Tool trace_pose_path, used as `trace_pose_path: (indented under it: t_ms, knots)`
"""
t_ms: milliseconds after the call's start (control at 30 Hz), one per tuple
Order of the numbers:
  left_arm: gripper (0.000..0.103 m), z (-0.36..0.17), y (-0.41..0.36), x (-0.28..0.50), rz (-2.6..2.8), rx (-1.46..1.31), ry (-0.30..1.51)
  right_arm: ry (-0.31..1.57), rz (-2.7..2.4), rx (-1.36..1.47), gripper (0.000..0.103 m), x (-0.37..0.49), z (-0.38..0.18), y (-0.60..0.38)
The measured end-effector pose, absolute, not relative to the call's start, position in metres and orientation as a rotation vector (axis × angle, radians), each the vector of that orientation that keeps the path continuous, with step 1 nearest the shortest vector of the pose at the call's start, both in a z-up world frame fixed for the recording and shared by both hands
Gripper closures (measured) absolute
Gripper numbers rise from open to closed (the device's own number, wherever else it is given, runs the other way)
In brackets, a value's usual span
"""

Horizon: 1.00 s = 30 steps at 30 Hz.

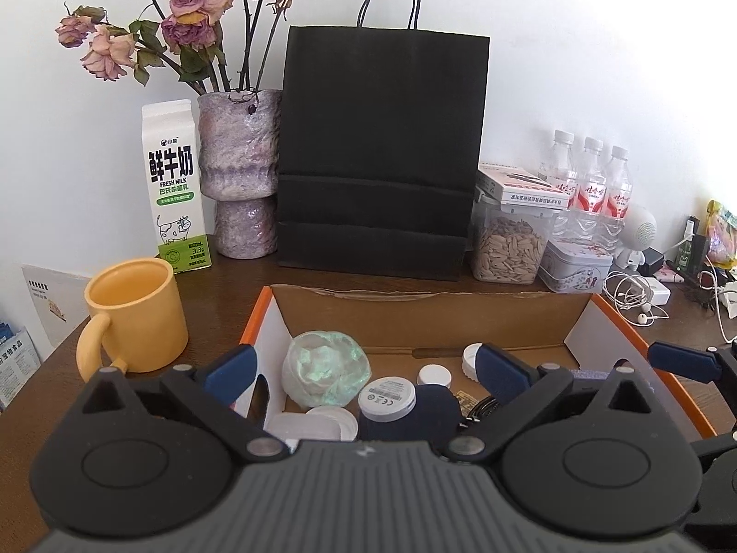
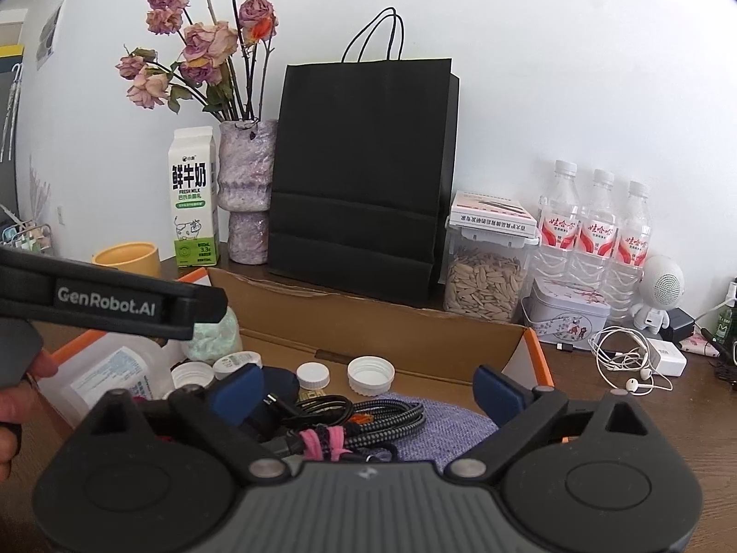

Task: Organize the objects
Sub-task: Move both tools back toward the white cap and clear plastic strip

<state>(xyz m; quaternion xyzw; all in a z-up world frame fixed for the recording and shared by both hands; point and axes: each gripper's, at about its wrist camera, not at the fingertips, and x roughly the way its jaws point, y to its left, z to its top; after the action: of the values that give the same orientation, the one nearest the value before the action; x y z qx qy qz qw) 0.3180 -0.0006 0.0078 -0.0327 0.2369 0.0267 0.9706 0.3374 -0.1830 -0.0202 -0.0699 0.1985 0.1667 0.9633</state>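
Left wrist view shows the left gripper point(image 1: 364, 371) at the bottom of the frame with its blue-padded jaws spread wide and nothing between the pads; below them lies the open cardboard box with orange edges point(image 1: 428, 308), filling the lower middle of the frame; inside it, at centre, sit a crumpled pale green plastic bundle point(image 1: 324, 366), a small dark cylinder with a white labelled end point(image 1: 387, 397), a flat white plastic lid point(image 1: 318, 424) and two white screw caps point(image 1: 434, 374); at the right edge a second blue pad of the right gripper point(image 1: 681, 359) reaches over the box wall; a yellow ceramic mug point(image 1: 133, 313) stands left of the box on the brown wooden table point(image 1: 221, 276).

Right wrist view has the right gripper point(image 2: 366, 389) low in the frame, jaws likewise wide apart and empty; just under them lie a coil of braided black cable point(image 2: 368, 419) bound with a pink tie, and a lilac woven cloth point(image 2: 442, 433); a clear plastic bottle with a printed label point(image 2: 115, 378) lies at the lower left of the box; above it, a person's hand point(image 2: 18, 396) grips the other tool.

Across the upper half of both frames stand a green and white milk carton point(image 1: 175, 189), a mottled purple vase of dried roses point(image 1: 242, 170), a black paper bag with handles point(image 1: 382, 152), a clear container of seeds point(image 1: 509, 249), and three water bottles with red labels point(image 1: 594, 184); white earphones point(image 2: 631, 368) lie at the right.
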Motion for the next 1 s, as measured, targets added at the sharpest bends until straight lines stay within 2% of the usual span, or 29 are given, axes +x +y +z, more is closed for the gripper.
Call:
trace_pose_path:
  t_ms: [433, 933, 1000]
  knots:
    - [0.000, 0.000, 0.003, 0.233, 0.081, -0.103, 0.527, 0.420, 0.350, -0.150, 0.005, 0.251, -0.022, -0.186]
    - [0.000, -0.023, 0.011, 0.158, 0.103, -0.072, 0.617, 0.588, 0.381, -0.196, 0.005, 0.178, -0.064, -0.189]
    - [0.000, -0.026, 0.011, 0.152, 0.102, -0.075, 0.627, 0.605, 0.386, -0.204, 0.008, 0.177, -0.066, -0.186]
